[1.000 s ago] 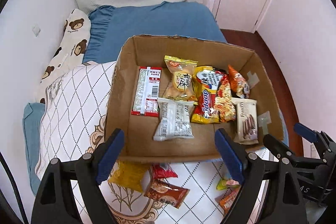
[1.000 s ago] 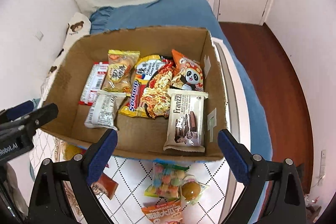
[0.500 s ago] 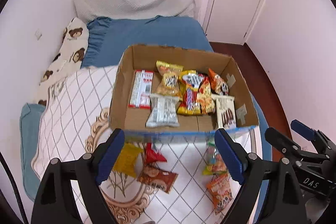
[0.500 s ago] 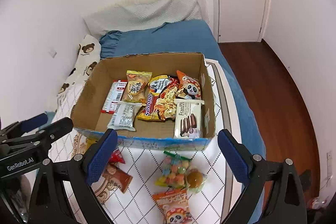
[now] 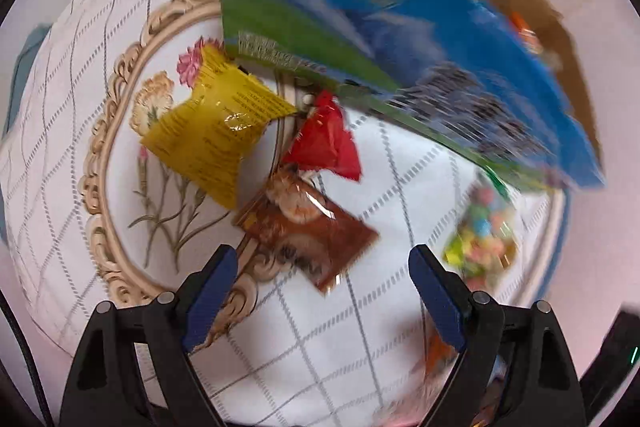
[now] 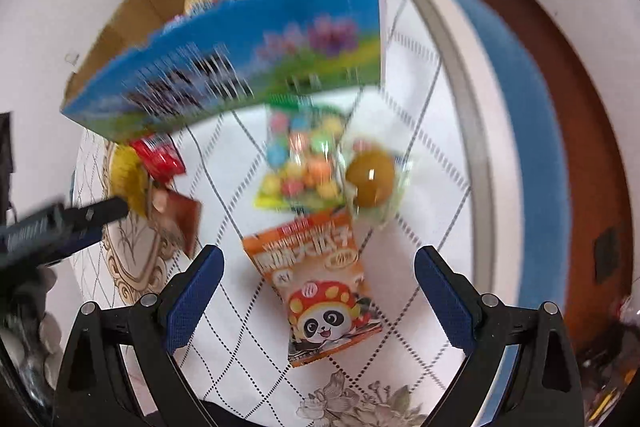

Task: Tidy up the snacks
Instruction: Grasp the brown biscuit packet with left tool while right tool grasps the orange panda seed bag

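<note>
My left gripper [image 5: 323, 287] hangs open above a brown snack packet [image 5: 308, 227] on the white quilt. Beyond that packet lie a red packet [image 5: 326, 143] and a yellow packet [image 5: 216, 131]. My right gripper [image 6: 320, 287] is open over an orange panda packet [image 6: 320, 283]. Past it lie a bag of coloured candies [image 6: 304, 159] and a clear pack with a brown ball [image 6: 370, 179]. The cardboard box [image 6: 240, 67] with a blue printed front holds several snacks. In the right wrist view the left gripper [image 6: 60, 231] shows at the left edge.
The quilt [image 5: 80, 67] has a diamond grid and a printed oval floral frame. Its right edge [image 6: 460, 107] drops to a blue mattress and then a wooden floor [image 6: 592, 107]. The candy bag [image 5: 484, 239] lies to the right of my left gripper.
Both grippers have dropped toward the quilt and tilted downward. The box has slid to the top of both views, and the loose packets now fill the middle. Both stayed open.
</note>
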Action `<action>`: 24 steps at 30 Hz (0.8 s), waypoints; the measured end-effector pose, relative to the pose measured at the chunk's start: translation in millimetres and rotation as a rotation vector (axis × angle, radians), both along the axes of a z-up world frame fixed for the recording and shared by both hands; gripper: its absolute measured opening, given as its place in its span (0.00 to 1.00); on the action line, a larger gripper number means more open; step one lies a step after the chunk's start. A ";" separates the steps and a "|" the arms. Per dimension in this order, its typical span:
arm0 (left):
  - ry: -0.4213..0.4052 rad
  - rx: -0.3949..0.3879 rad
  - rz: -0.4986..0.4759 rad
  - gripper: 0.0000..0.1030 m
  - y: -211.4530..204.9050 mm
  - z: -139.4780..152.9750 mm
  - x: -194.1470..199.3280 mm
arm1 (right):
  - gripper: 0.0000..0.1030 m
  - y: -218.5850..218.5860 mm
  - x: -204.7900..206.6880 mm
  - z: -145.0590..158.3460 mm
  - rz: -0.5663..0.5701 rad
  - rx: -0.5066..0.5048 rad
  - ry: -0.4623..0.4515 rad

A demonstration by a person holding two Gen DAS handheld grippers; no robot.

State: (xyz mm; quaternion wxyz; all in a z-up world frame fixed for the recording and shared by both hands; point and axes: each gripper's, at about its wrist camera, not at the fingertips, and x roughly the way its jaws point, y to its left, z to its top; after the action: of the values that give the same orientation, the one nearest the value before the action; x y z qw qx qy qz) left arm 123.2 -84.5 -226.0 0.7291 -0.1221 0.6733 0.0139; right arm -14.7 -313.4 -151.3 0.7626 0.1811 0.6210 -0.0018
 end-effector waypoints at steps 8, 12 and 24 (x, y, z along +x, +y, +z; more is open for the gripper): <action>0.053 0.205 -0.059 0.85 -9.6 -47.1 2.7 | 0.95 1.1 -13.5 -30.8 0.017 -0.044 0.052; 0.093 0.230 -0.099 0.85 13.8 -58.4 -31.8 | 0.95 4.8 -21.2 -40.2 0.043 -0.050 0.080; 0.114 0.098 -0.060 0.85 38.6 -66.8 -51.0 | 1.00 29.6 -4.8 -95.2 0.104 -0.111 0.148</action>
State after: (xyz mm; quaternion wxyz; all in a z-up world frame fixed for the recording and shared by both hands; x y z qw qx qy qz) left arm 72.2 -45.9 -292.8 0.6947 -0.0649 0.7157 0.0321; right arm -19.5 -283.8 -246.5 0.7226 0.1055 0.6831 -0.0100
